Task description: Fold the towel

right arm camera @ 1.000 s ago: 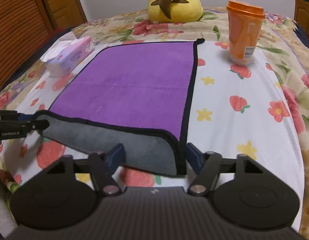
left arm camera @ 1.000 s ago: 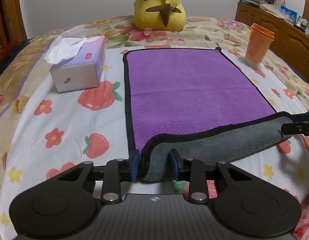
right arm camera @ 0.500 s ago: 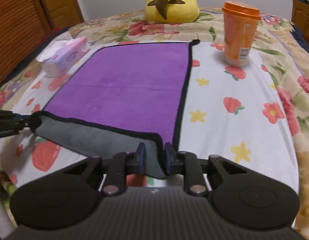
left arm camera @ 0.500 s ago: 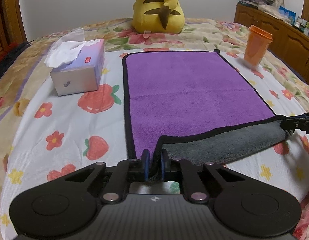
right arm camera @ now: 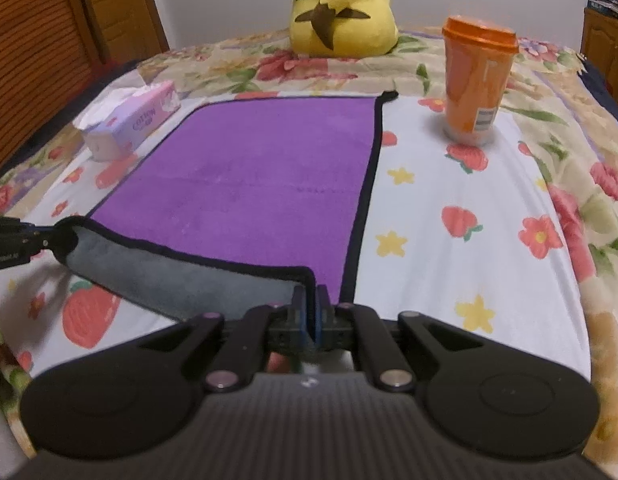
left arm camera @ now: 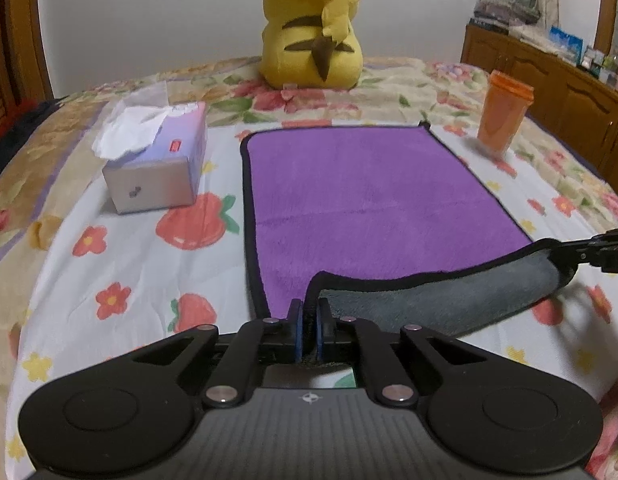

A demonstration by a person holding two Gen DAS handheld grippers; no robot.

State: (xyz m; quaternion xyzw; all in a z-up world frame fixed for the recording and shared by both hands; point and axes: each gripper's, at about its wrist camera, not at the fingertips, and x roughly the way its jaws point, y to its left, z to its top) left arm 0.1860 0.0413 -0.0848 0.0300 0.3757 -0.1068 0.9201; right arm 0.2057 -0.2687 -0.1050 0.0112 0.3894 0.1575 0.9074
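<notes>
A purple towel (left arm camera: 361,196) with a black hem and grey underside lies flat on the flowered bedspread; it also shows in the right wrist view (right arm camera: 261,184). Its near edge is lifted and turned over, showing a grey strip (left arm camera: 441,300). My left gripper (left arm camera: 307,320) is shut on the towel's near left corner. My right gripper (right arm camera: 310,312) is shut on the near right corner. Each gripper also shows at the edge of the other's view, the right one (left arm camera: 589,250) and the left one (right arm camera: 25,236).
A tissue box (left arm camera: 157,168) stands left of the towel. An orange lidded cup (right arm camera: 475,80) stands to its right. A yellow plush toy (left arm camera: 313,28) sits beyond the far edge. Wooden cabinets (left arm camera: 549,92) line the right side.
Both grippers have closed on the towel's near corners, from open a second ago. The near edge has been raised and drawn a little toward the far end.
</notes>
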